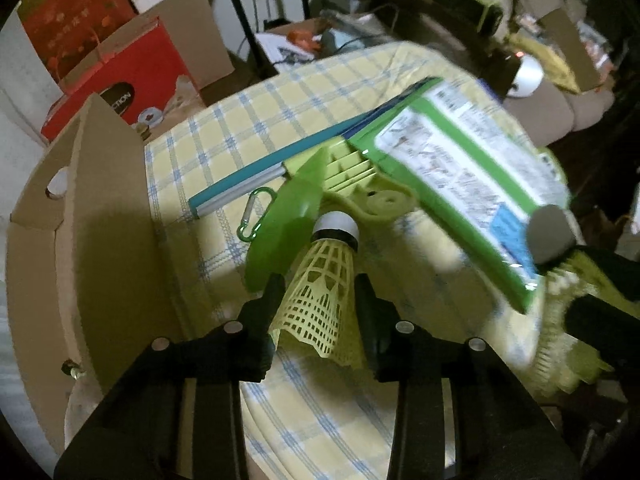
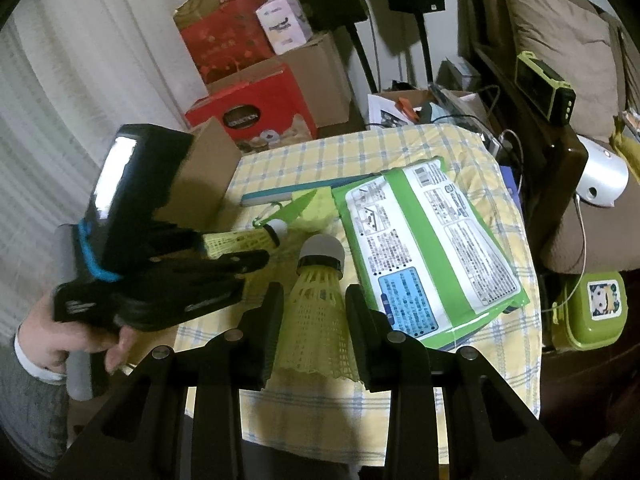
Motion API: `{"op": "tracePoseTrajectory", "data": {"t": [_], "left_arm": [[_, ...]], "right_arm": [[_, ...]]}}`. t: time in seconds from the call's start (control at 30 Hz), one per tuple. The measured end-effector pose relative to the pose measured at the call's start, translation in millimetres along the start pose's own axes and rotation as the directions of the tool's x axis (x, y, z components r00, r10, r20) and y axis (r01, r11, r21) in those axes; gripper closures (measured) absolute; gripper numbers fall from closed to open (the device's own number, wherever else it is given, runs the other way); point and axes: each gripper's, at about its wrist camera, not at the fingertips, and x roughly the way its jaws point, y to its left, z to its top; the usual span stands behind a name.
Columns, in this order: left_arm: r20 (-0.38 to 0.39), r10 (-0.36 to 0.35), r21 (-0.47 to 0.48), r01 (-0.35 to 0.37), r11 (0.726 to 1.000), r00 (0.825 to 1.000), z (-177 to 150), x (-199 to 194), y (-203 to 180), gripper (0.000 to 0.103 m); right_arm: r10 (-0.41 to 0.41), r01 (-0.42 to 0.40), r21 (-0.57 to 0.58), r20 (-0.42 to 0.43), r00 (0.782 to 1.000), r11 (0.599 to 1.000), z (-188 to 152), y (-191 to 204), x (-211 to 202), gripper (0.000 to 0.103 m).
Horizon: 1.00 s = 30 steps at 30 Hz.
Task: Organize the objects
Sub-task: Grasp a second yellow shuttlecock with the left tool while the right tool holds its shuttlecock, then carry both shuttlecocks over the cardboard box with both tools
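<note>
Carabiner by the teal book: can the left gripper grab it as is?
Probably not yet. The carabiner lies uncovered on the cloth just ahead of the left gripper, but its jaws are closed on a yellow shuttlecock; that needs dropping first.

We see a worktop (image 2: 460,148) covered by a yellow cloth checked in blue and white. On it lies a flat green-bordered package (image 2: 432,248) with printed instructions facing up — its near corner reaches toward the worktop's edge. Beside its far end rest a long teal-and-white box (image 1: 240,188), a light green plastic piece (image 1: 352,168) and a small green carabiner (image 1: 256,212) — all close together.
</note>
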Motion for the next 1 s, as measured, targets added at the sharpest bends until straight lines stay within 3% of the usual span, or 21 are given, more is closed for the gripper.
{"op": "tracePoseTrajectory", "data": {"t": [0.17, 0.43, 0.67, 1.0], "left_arm": [[0.075, -0.047, -0.036, 0.050, 0.998, 0.996, -7.0, -34.5, 10.0, 0.071], [0.213, -0.086, -0.142, 0.118, 0.983, 0.973, -24.2, -82.6, 36.5, 0.071], [0.311, -0.062, -0.194, 0.127, 0.973, 0.948, -47.3, -117.1, 51.2, 0.071], [0.359, 0.000, -0.261, 0.101, 0.960, 0.933, -77.3, -144.0, 75.9, 0.071]], "right_arm": [[0.003, -0.003, -0.004, 0.014, 1.000, 1.000, 2.8, 6.8, -4.3, 0.071], [0.005, -0.003, -0.037, 0.049, 0.999, 0.999, 8.9, 27.4, -17.3, 0.071], [-0.004, 0.012, -0.076, 0.096, 0.995, 0.997, 15.0, 50.8, -29.1, 0.071], [-0.017, 0.034, -0.120, 0.141, 0.990, 0.992, 24.3, 89.8, -32.7, 0.071]]}}
